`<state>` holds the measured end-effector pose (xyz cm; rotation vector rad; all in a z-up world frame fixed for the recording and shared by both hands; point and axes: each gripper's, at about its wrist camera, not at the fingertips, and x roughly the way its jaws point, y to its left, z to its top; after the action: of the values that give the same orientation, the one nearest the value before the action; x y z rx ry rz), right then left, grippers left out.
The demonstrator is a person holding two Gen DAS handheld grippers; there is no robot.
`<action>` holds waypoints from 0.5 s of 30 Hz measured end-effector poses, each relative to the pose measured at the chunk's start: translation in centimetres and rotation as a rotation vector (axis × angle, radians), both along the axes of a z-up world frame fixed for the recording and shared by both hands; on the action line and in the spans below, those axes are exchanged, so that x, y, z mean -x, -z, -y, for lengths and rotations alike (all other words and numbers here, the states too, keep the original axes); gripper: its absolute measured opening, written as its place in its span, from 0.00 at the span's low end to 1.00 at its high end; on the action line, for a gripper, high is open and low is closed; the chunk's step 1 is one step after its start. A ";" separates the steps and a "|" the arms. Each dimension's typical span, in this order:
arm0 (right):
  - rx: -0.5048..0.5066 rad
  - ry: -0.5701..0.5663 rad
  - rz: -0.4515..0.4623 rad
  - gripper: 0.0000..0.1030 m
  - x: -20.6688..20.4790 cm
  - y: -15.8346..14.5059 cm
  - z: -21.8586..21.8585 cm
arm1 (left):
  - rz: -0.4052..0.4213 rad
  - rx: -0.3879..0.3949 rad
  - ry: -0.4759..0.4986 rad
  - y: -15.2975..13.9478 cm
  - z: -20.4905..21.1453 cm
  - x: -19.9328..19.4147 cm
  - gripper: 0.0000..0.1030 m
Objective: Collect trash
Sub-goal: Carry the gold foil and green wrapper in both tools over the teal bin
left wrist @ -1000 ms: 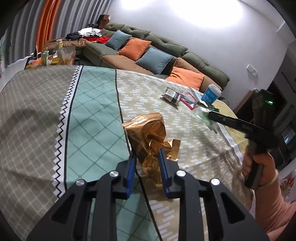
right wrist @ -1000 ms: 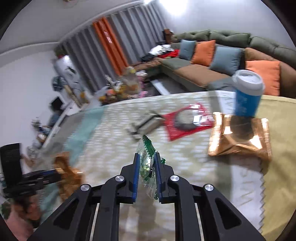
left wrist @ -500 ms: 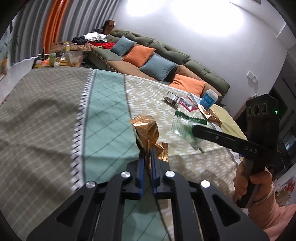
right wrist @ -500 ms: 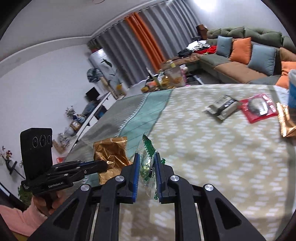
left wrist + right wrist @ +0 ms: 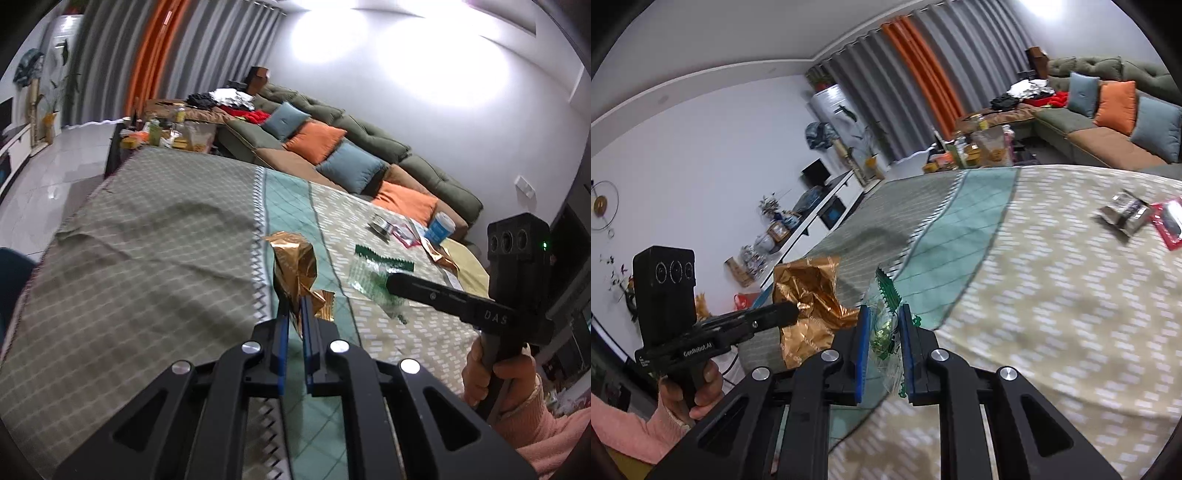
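From the left wrist, my left tongs (image 5: 294, 310) pinch the gold wrapper (image 5: 295, 264), standing upright ahead; the desk (image 5: 147, 251) lies below. From the right wrist, my right tongs (image 5: 885, 325) clamp the clear green-edged bag (image 5: 884, 314), gold wrapper just left; remaining litter lies far right

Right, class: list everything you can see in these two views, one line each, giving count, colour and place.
Gold wrapper: one, copper-gold, held above the cloth in the left gripper.
Clear bag: one, clear with green edge, held in the right gripper.
Silver packet: one, silver-black, far cloth.
Red packet: one, beside the silver packet.
Cup: one, blue, white lid, far edge.
Tablecloth: one, grey, teal, beige.
Sofa: one, green, behind.
Left gripper: black, shut.
Right gripper: black, shut.
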<state>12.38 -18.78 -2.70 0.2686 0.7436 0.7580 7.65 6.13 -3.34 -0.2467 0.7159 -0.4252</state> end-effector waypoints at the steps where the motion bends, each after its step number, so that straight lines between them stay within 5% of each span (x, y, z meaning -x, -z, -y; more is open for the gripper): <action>1: 0.000 -0.005 0.001 0.15 0.1 0.0 -0.3 | 0.005 0.002 -0.009 -0.1 -0.4 0.2 0.08; 15: 0.005 -0.093 0.011 0.16 0.7 -0.5 -4.5 | 0.029 -0.015 -0.111 -0.8 -5.1 3.2 0.08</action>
<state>11.70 -14.28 -2.20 0.2261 0.7512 0.8448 4.44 11.19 -2.54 -0.2642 0.6736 -0.3172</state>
